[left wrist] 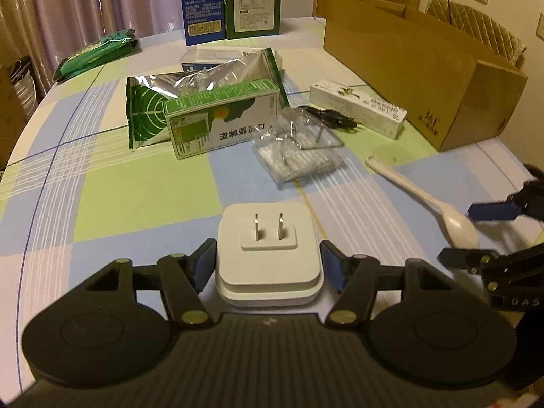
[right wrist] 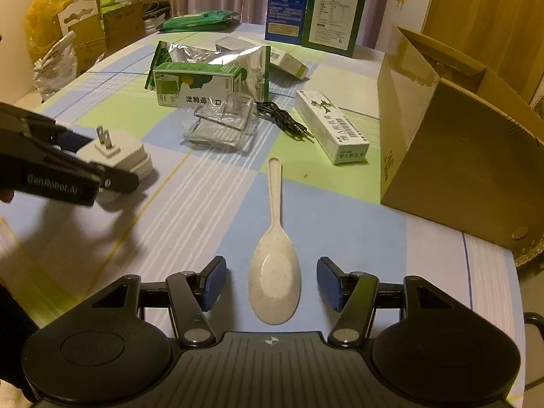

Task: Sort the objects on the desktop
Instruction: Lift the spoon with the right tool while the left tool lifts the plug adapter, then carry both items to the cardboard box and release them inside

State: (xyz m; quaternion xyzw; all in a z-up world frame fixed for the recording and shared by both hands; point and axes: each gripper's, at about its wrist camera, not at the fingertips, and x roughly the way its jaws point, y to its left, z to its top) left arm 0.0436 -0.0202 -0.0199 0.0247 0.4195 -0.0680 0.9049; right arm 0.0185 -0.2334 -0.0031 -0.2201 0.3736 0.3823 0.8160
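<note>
My left tongs sit at the bottom centre of the left wrist view, spread about as wide as the white plug adapter between them. The blue pads flank its sides; I cannot tell whether they are pressing it or just beside it. The adapter's two metal prongs point up. In the right wrist view the same adapter shows at the left edge, between the left tongs, with its shadow on the cloth beneath it.

My right tongs stand wide open at the bottom centre of their view and grip nothing. The bowl of the cream spoon lies flat between the pads without touching either; its handle runs up toward the middle of the frame. From the left wrist view that spoon lies at the right, with the right tongs around its bowl.

Further up the checked table lies a crinkled clear plastic packet, centre frame. Behind it a green-and-white carton lies on its side against a silver foil bag. A black cable coils just right of the packet, beside a long white box. The open cardboard box fills the upper right. Two tall cartons, a blue carton and a green carton, stand at the top centre, and a green wrapped pack lies at the upper left.
</note>
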